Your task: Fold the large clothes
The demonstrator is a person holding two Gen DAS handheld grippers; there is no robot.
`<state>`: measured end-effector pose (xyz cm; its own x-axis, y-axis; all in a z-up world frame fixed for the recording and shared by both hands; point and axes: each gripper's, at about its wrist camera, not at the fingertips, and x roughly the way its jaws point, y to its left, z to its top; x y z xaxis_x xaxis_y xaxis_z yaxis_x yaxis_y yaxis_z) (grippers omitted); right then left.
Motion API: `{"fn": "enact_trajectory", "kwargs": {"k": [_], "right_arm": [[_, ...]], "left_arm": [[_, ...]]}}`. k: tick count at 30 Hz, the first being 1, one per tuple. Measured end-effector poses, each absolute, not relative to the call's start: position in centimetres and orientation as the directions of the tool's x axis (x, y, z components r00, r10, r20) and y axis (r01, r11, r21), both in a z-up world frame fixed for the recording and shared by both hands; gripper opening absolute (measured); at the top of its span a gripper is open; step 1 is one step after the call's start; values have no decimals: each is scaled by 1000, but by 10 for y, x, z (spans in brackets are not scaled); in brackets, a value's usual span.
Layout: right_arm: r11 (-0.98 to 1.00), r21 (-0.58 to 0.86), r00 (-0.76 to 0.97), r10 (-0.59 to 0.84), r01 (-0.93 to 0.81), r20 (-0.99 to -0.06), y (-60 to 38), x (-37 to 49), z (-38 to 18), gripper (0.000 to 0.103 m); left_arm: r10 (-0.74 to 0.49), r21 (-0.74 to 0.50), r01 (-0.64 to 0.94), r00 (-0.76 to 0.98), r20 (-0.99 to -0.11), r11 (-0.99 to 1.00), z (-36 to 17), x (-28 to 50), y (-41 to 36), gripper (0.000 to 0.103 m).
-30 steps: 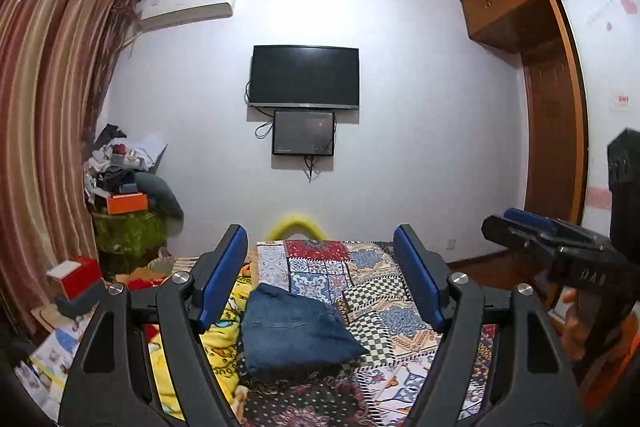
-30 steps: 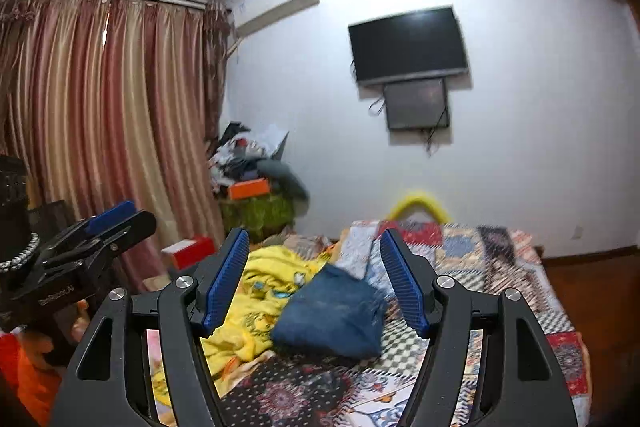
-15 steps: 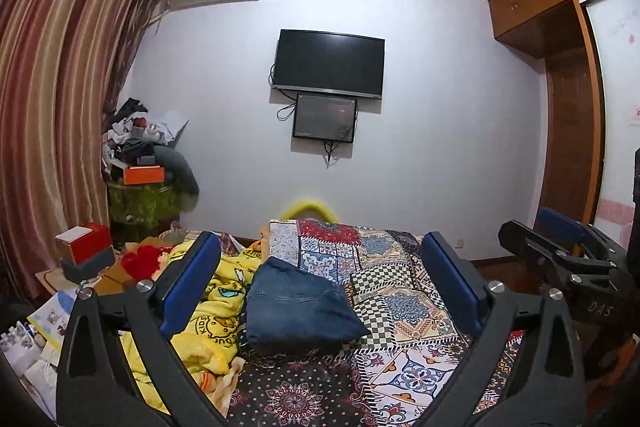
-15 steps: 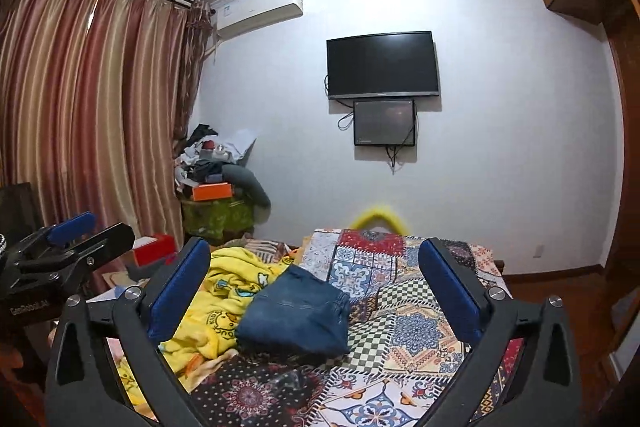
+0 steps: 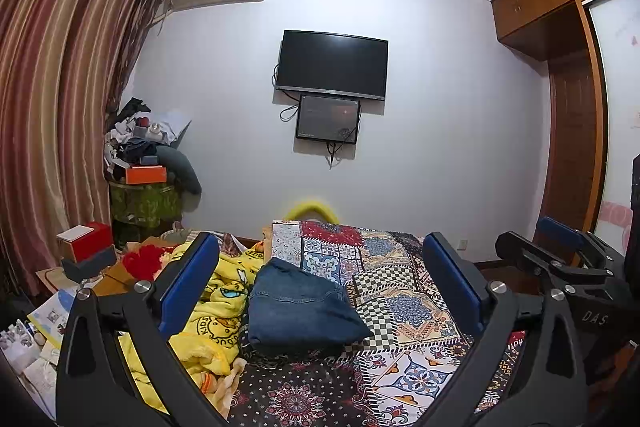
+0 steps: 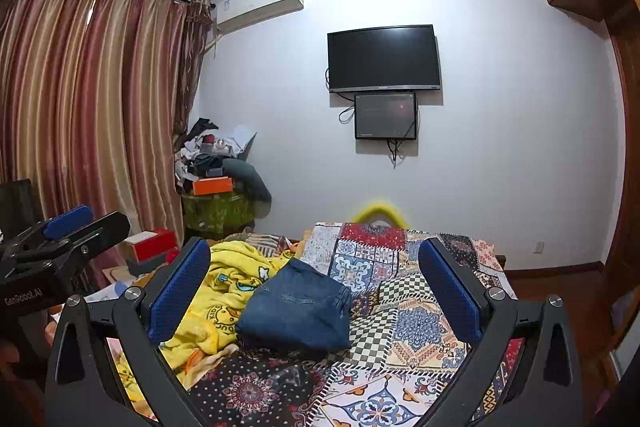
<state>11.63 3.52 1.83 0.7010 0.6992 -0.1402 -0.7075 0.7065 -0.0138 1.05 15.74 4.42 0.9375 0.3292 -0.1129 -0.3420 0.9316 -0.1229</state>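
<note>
A folded pair of blue jeans (image 5: pixel 298 307) lies on the patchwork bedspread (image 5: pixel 404 311), and also shows in the right wrist view (image 6: pixel 298 307). My left gripper (image 5: pixel 320 279) is open and empty, held above the near end of the bed, well short of the jeans. My right gripper (image 6: pixel 314 285) is also open and empty, at about the same height. The right gripper shows at the right edge of the left wrist view (image 5: pixel 560 259), and the left gripper at the left edge of the right wrist view (image 6: pixel 60 239).
A crumpled yellow blanket (image 5: pixel 216 299) lies left of the jeans. Boxes and papers (image 5: pixel 80 247) sit on the floor at left, before a cluttered green stand (image 5: pixel 144 195) and curtains. A TV (image 5: pixel 332 65) hangs on the far wall. A wooden wardrobe (image 5: pixel 572 131) stands at right.
Both grippers have opened wide from a narrower gap. Both views have steadied and levelled toward the bed. The jeans have not moved.
</note>
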Motion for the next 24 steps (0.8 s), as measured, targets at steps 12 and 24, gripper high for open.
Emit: {"fn": "enact_trajectory", "kwargs": {"k": [12,24], "right_arm": [[703,1,694,703,-712,-159,31,119,19,103],[700,3,690,704,-714,-167,31,119,22,103]], "left_arm": [[330,-109,-344,936,-124,933,38,13,156,102],[325,-113,-340,936,-132,933,40,16,158,102]]}}
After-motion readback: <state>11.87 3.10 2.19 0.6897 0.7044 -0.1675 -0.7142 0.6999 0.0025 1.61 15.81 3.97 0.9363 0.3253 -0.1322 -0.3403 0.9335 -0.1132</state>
